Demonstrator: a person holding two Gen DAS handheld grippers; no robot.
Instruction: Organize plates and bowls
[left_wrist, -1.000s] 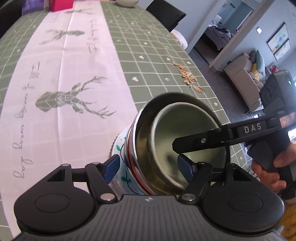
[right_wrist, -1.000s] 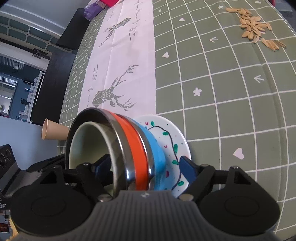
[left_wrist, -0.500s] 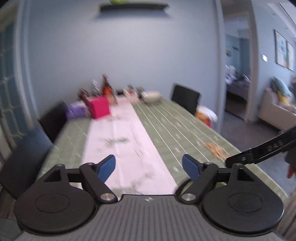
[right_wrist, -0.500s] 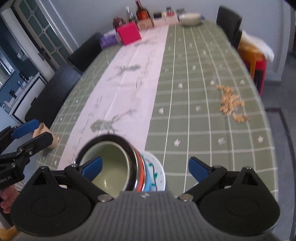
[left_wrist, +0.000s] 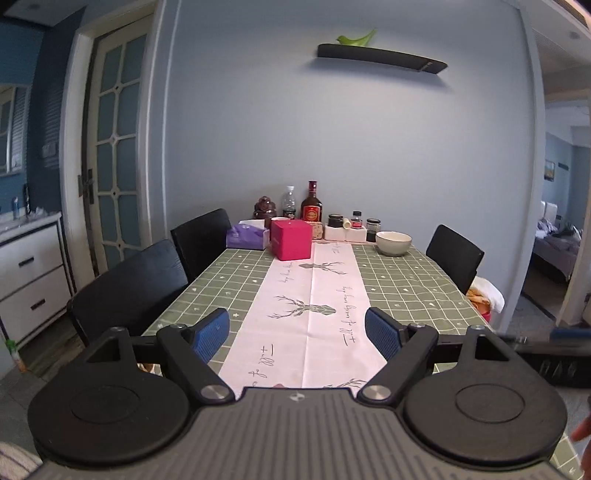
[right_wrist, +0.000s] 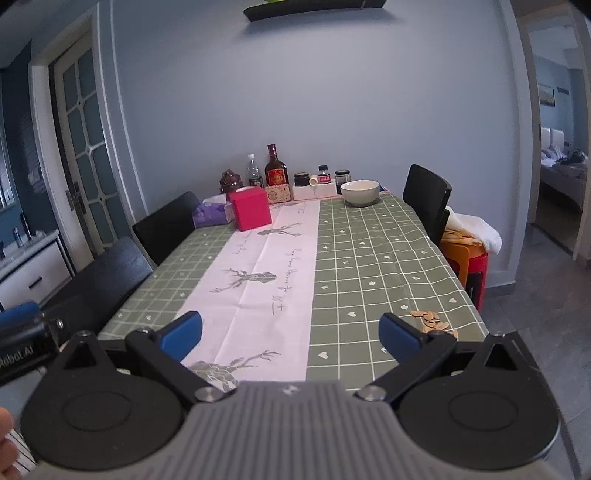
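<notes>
My left gripper (left_wrist: 297, 334) is open and empty, held level above the near end of the table. My right gripper (right_wrist: 290, 334) is open and empty too, beside it. The stack of bowls on the patterned plate is out of both views, below the grippers. A pale green bowl (left_wrist: 393, 243) stands alone at the table's far right end; it also shows in the right wrist view (right_wrist: 360, 192). The right gripper's finger shows at the right edge of the left wrist view (left_wrist: 550, 341).
A green checked tablecloth (right_wrist: 369, 266) with a white deer runner (left_wrist: 314, 306) covers the table. A red box (left_wrist: 291, 238), a purple tissue pack, bottles and jars stand at the far end. Seeds (right_wrist: 430, 319) lie near the right edge. Black chairs flank both sides.
Both grippers let go of the bowl stack, opened wider, and rose and tilted up from it. The stack has dropped out of both views.
</notes>
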